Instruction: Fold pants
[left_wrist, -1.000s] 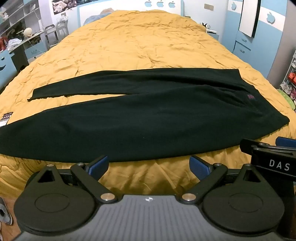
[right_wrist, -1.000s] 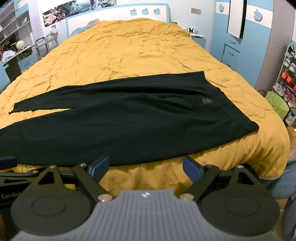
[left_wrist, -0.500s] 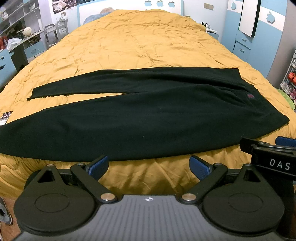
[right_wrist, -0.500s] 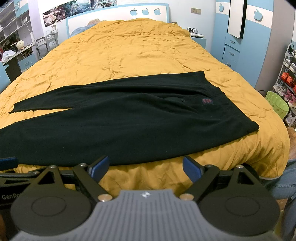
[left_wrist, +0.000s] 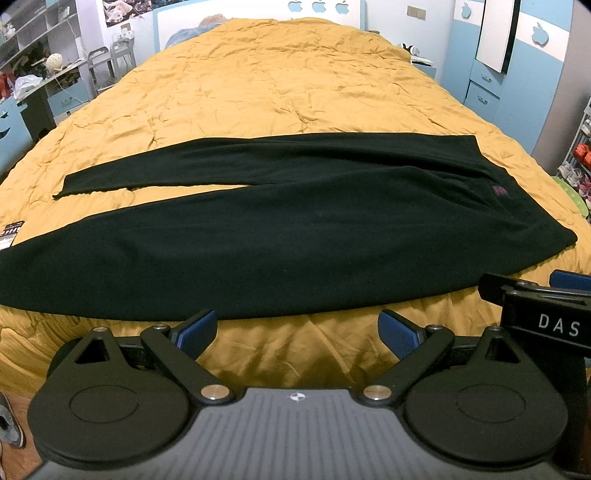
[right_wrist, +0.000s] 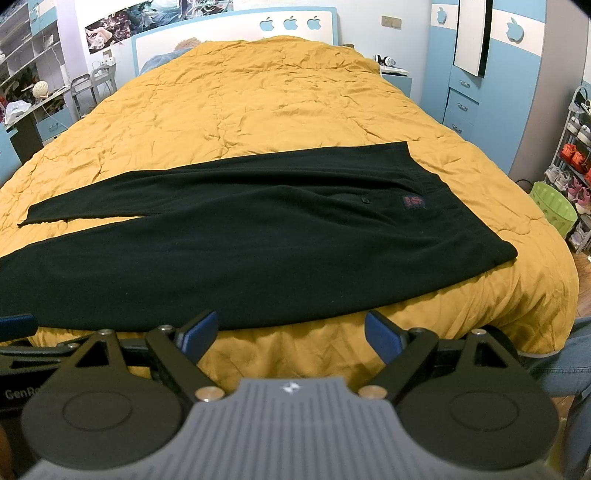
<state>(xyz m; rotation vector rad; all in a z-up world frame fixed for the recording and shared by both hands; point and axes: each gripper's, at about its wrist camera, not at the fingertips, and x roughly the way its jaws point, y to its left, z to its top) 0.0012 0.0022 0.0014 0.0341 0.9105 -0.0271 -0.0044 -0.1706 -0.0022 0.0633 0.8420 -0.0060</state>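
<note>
Black pants (left_wrist: 295, 236) (right_wrist: 258, 243) lie flat across the near part of a bed, waistband to the right, both legs running left and slightly apart. A small red label (right_wrist: 413, 201) sits near the waistband. My left gripper (left_wrist: 298, 330) hangs open just in front of the bed's near edge, below the nearer leg, holding nothing. My right gripper (right_wrist: 291, 332) is open too, at the same edge and further right. Each gripper's body shows at the side of the other's view.
The mustard quilt (left_wrist: 277, 85) covers the whole bed (right_wrist: 258, 92). Blue cabinets (right_wrist: 461, 92) stand right, a green basket (right_wrist: 554, 206) and shoe rack at far right, a desk and shelves (left_wrist: 33, 81) left. A small dark tag (left_wrist: 11, 232) lies on the quilt's left edge.
</note>
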